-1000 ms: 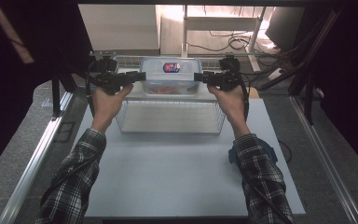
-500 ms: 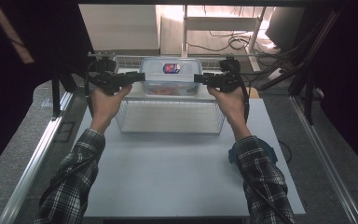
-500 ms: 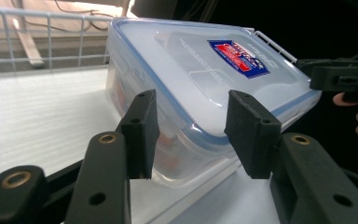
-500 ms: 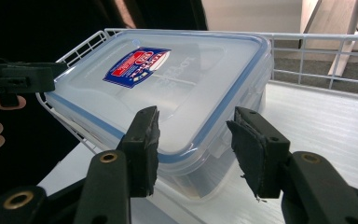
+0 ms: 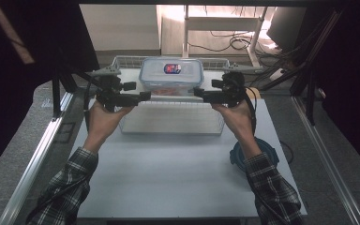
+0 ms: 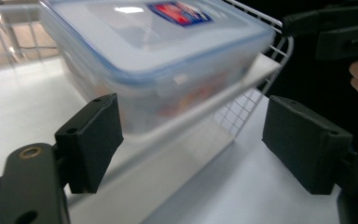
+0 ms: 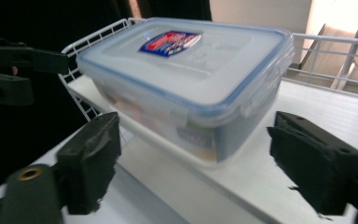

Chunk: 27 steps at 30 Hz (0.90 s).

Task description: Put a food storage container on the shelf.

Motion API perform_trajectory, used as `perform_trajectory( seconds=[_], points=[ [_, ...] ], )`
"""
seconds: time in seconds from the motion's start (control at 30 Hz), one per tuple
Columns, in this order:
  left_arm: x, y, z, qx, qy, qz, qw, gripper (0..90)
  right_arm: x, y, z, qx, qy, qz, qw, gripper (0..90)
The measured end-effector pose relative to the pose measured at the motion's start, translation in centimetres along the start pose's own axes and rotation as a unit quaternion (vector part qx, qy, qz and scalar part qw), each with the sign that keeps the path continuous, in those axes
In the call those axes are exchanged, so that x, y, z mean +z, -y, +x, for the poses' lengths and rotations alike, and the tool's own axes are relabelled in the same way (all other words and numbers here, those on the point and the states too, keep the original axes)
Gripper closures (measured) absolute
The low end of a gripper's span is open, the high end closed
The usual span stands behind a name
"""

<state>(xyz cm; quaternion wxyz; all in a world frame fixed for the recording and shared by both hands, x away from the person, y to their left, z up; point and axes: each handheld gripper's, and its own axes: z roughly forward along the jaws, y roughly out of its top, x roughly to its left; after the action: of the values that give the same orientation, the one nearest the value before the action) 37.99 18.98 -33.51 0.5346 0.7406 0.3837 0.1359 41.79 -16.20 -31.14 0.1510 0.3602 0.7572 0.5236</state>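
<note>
A clear plastic food box (image 5: 171,76) with a blue-sealed lid and a red and blue label stands on a white shelf board (image 5: 168,97) in a wire rack (image 5: 171,125) at the far middle of the table. My left gripper (image 5: 143,96) is at the box's left end and my right gripper (image 5: 199,93) at its right end, jaws pointing inward. In the left gripper view the box (image 6: 168,56) lies just beyond the open left gripper (image 6: 200,140). In the right gripper view the box (image 7: 191,74) sits ahead of the open right gripper (image 7: 209,158), untouched.
A dark blue round lid (image 5: 255,152) lies on the white table top (image 5: 168,178) under the person's right forearm. Wire sides (image 7: 326,51) rise behind the box. Metal rails (image 5: 37,154) run along both table edges, and cables lie on the floor beyond.
Both grippers have dropped slightly toward the person's side and now sit level with the shelf front. The box has not moved.
</note>
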Motion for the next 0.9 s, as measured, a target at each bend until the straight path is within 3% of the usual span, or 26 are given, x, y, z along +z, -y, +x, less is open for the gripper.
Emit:
perform_trajectory(
  seconds=[0.3, 0.57, 0.9],
  points=[
    [-1.0, 4.0, -1.7, 0.022, 0.012, 0.018, 0.9995, 11.6, -1.6, 3.2, 1.3, -0.032, -0.008, 0.004, 0.9994, 7.2],
    [-1.7, 7.6, -2.9, 0.030, 0.012, 0.009, 0.9994, 7.9, -2.5, 5.9, 2.7, -0.064, -0.014, 0.020, 0.9976, 4.0],
    [-2.8, 10.8, -5.3, 0.060, 0.003, 0.006, 0.9982, 5.7, -3.8, 9.0, 3.7, -0.080, -0.020, 0.023, 0.9964, 2.3]
  ],
)
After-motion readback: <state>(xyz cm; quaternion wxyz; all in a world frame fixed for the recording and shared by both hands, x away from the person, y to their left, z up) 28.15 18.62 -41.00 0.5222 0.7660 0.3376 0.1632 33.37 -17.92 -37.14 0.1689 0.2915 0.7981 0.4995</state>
